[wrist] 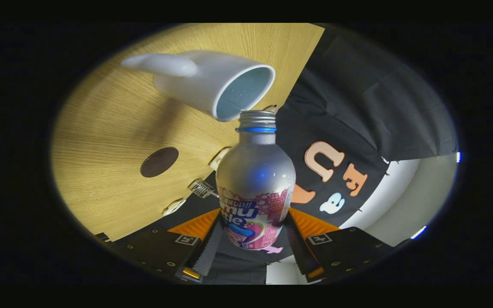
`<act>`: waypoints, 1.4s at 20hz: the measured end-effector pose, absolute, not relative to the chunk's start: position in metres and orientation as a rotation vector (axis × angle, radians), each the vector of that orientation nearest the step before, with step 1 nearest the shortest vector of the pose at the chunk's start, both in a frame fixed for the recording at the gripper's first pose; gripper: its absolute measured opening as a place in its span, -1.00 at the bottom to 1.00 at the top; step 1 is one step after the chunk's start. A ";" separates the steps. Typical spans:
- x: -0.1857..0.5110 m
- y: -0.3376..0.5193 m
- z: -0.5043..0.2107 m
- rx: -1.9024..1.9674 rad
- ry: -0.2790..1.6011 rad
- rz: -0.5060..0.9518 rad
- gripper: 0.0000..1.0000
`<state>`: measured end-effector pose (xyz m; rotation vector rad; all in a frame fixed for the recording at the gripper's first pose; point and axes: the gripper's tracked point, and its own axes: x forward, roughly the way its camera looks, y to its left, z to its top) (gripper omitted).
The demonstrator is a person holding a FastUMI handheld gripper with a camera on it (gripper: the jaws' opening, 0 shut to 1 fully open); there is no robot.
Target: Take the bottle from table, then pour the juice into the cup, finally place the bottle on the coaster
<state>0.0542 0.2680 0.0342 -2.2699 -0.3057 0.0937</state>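
The gripper point(253, 239) has both ribbed fingers point(209, 248) pressed against the labelled lower body of the bottle point(255, 188), closed to about its width, and the whole view is rolled over so the wooden table point(114, 141) stands tilted behind it. The open bottle mouth sits just at the rim of the white cup point(216, 83), so this looks like the pour. To do it well, judge the tilt slowly, keep the mouth over the cup's opening rather than its edge, and hold the squeeze firm so the smooth metal does not slip. The dark round coaster point(159, 161) lies on the table nearer the fingers than the cup, waiting for the bottle
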 end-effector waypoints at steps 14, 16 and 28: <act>0.061 0.225 -0.001 -1.663 -0.078 0.171 0.54; 0.065 0.214 -0.007 -1.511 -0.032 0.166 0.54; 0.094 0.202 -0.034 -0.659 0.190 0.215 0.56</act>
